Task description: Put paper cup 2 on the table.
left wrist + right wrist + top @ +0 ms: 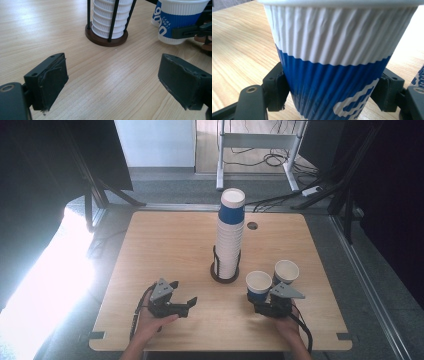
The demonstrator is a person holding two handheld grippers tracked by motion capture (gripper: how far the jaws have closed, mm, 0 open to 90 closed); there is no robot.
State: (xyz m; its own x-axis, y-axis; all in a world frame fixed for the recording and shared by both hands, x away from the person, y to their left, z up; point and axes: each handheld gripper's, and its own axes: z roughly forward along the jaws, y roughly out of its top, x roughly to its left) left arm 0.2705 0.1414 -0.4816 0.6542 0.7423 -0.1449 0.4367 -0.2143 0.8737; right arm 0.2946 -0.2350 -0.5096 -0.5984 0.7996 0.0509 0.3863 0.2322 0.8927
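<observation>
Your left hand [150, 324] reaches in from the near edge of the wooden table [165, 240] and holds the left gripper [186, 303] low over the wood, pointing ahead and to your right. Its jaws stand wide apart with nothing between them.

Your right hand [289, 326] holds the right gripper [260, 301] level, close to the table's near right side. Its jaws press against both sides of a paper cup [332, 62], gripping the blue lower band; the cup stands upright between them. The cup is ribbed, white above and blue below, with white lettering on the blue. In the left gripper view the lettering on this cup [178, 21] is partly cut off and too broken to read with confidence.

A second paper cup [286, 271] stands just beyond the right gripper, close beside the held one.

Ahead of the left gripper and to its right, a tall stack of cups [230, 235] stands in a holder [106, 38] with a dark round base and thin black upright rods. The stack lies to the left of the right gripper.
</observation>
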